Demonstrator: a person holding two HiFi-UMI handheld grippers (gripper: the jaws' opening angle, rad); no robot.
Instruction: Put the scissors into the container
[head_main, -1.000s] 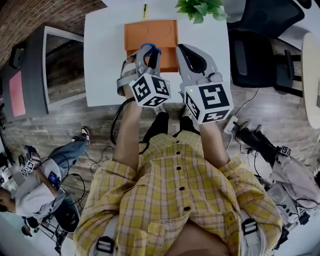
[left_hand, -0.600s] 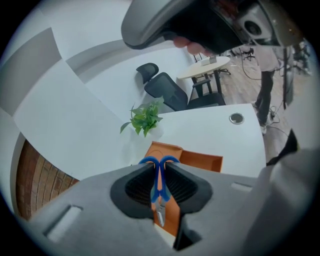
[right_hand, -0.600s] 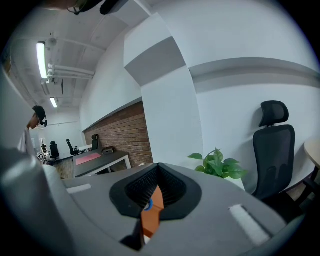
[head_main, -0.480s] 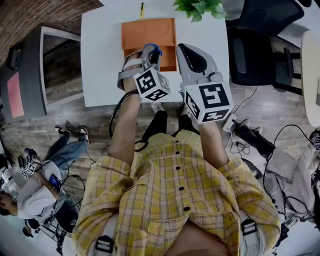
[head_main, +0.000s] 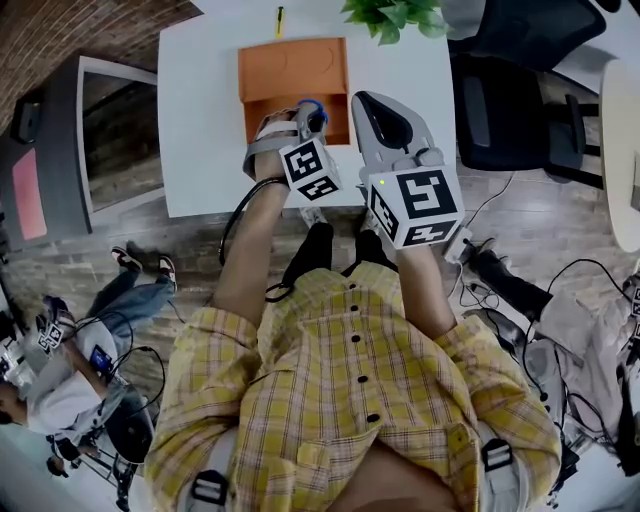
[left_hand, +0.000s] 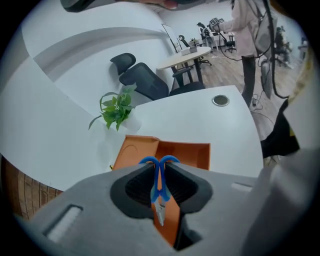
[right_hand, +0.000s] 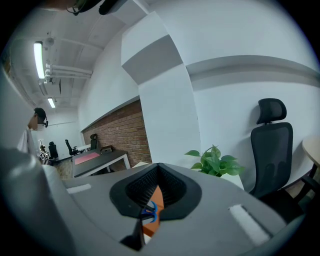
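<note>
A: Left claw?
B: Left gripper (left_hand: 159, 166) is clamped on the scissors (left_hand: 159, 192). Dark ribbed pads pinch just below the loops. Blue plastic loop handles poke past the tips, and the steel blades point back at the camera.
A: Right one?
B: Right gripper (right_hand: 159, 167) is closed with nothing in it, beside the left.
A: Progress?
B: Pick looks done. The orange container (left_hand: 186, 152) is just ahead of and under the left tips, and the scissors aren't in yet. Left to do: lower, release. The container is a shallow rectangle, matte and plastic-looking, with a rounded moulded recess. It's on a smooth white table (left_hand: 210, 120).

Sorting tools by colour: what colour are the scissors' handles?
Blue; scissors show best in left gripper view.
</note>
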